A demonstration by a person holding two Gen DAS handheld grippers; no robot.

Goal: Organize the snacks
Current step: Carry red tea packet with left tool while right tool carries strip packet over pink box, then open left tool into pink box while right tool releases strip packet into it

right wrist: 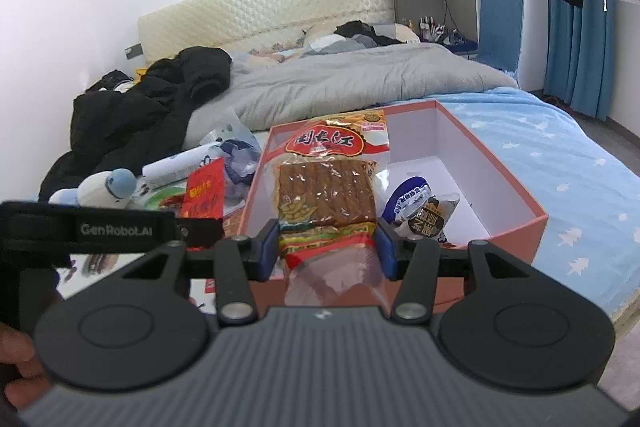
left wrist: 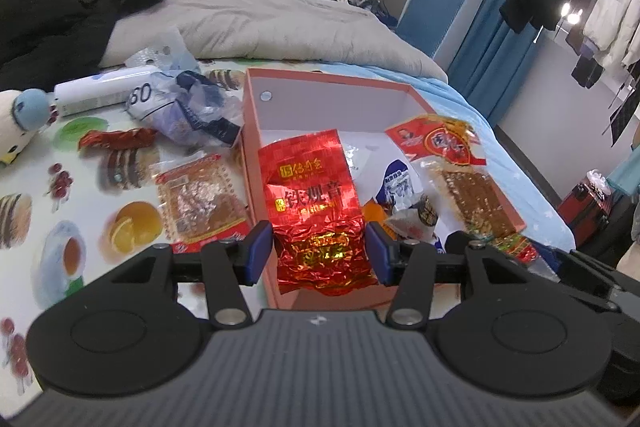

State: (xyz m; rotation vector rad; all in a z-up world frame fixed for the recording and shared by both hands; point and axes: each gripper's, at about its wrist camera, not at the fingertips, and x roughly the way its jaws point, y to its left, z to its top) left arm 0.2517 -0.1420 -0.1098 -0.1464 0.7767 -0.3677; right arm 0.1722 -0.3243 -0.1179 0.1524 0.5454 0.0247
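We see both tools gripping snack packs over the pink cardboard box [left wrist: 472,187], a rectangular, open-topped box with a white inside, sitting on a bed on a glossy fruit-and-teacup print sheet [left wrist: 80,227].

Left tool [left wrist: 320,251]: blue pads pressed on the lower end of a crinkled red foil tea pouch [left wrist: 316,203], long axis pointing away from the camera, top end tilted up over the box's near-left corner. Gold characters "铁观音" read on the foil.

Right tool [right wrist: 328,247]: pads clamped on the bottom seam of a clear plastic pack of brown dried tofu strips [right wrist: 326,187], long axis running away from us, red-and-yellow header up at the far end over the box. Header has red-oval Chinese lettering that we can't read with confidence. A strap on the left tool, seen in the right wrist view, reads "GenRobot.AI".

Inside the box: a small blue-and-white wrapped snack [right wrist: 408,203] touching a dark-labelled one [right wrist: 434,221], near the right wall.

Outside, left of the box on the sheet: a flat clear pack of brown snack squares [left wrist: 200,203], a red twist-wrapped candy [left wrist: 116,139], a crumpled blue-white plastic bag [left wrist: 188,107], a white tube [left wrist: 100,87], and a plush toy [left wrist: 20,123]. Behind them lie a grey duvet [left wrist: 280,23] and a black jacket [left wrist: 72,3].
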